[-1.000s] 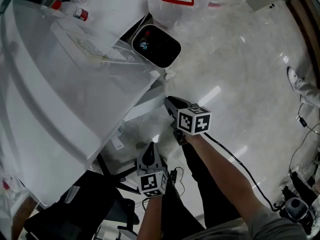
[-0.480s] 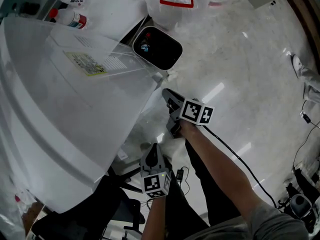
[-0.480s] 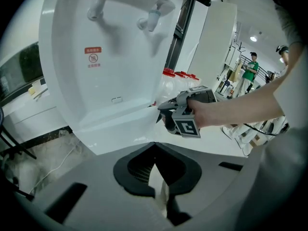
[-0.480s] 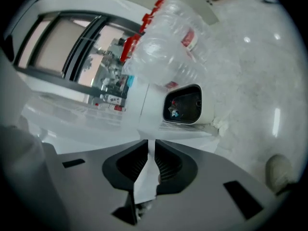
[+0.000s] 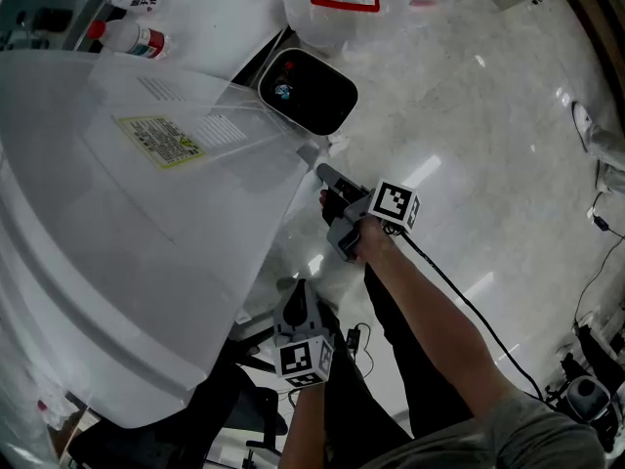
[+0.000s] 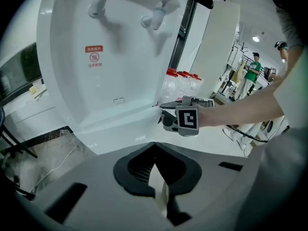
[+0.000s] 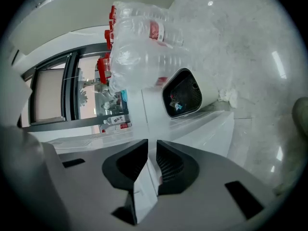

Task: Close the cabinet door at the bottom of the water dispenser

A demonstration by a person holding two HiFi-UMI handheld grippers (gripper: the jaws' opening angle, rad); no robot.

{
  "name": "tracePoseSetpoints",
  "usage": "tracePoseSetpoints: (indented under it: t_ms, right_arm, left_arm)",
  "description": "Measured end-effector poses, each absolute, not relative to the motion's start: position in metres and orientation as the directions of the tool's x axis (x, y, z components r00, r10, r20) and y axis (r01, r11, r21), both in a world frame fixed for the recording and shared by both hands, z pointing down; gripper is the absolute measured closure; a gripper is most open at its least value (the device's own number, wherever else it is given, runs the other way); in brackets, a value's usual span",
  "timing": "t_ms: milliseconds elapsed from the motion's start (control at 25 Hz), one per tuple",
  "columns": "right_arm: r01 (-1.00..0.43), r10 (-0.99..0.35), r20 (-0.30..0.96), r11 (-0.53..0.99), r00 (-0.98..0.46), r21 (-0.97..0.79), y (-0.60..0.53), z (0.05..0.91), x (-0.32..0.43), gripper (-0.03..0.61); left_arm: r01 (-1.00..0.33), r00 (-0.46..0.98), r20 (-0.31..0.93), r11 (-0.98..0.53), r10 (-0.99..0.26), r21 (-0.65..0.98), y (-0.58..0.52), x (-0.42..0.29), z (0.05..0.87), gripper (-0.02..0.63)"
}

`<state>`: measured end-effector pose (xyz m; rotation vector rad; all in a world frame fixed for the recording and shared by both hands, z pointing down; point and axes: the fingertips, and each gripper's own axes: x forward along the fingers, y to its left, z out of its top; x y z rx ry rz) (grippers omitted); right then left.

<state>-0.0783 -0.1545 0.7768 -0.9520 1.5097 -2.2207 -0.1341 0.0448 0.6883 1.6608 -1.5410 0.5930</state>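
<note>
The right gripper (image 5: pixel 327 186) has its jaws nearly together, clamped on the thin white edge of the cabinet door (image 7: pixel 147 119) – in the right gripper view the panel runs straight up through the narrow slot between the two black pads. From the left gripper view the same gripper (image 6: pixel 160 112) bites the door (image 6: pixel 130 93) at its right-hand edge, low on the front of the water dispenser (image 6: pixel 96 28), below the red and blue taps. How far the door stands ajar cannot be made out.

The left gripper (image 5: pixel 296 286) hangs lower and apart from the dispenser – its jaws are together with nothing between them, aimed down toward the dispenser's foot.

Past the dispenser, a bin (image 5: pixel 308 91) with a dark mouth stands on the pale glossy floor (image 5: pixel 469 115), beside plastic-wrapped water bottles (image 7: pixel 139 37).
</note>
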Motion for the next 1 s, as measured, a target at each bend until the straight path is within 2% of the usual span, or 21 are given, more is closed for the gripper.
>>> tracePoseSetpoints:
  t_ms: [440, 760, 920, 1000]
  right_arm:
    - [-0.083, -0.586, 0.346, -0.429, -0.733, -0.9, -0.165, 0.79, -0.084, 0.474]
    - [-0.096, -0.591, 0.345, -0.411, -0.729, -0.907, -0.178, 0.79, -0.09, 0.472]
    - [-0.204, -0.573, 0.424, -0.409, -0.701, -0.889, -0.165, 0.791, -0.074, 0.472]
    - [-0.349, -0.507, 0.498, -0.364, -0.703, -0.864, -0.143, 0.798, -0.064, 0.472]
  left_arm:
    - [-0.969, 0.169, 0.787, 0.047, -0.594, 0.243, 0.042, -0.128, 0.697, 0.606]
    - [-0.971, 0.153, 0.796, 0.061, -0.586, 0.232, 0.044, -0.136, 0.697, 0.606]
    - [-0.97, 0.146, 0.791, 0.073, -0.594, 0.234, 0.041, -0.14, 0.691, 0.606]
    - [-0.969, 0.147, 0.789, 0.076, -0.596, 0.237, 0.04, -0.141, 0.69, 0.606]
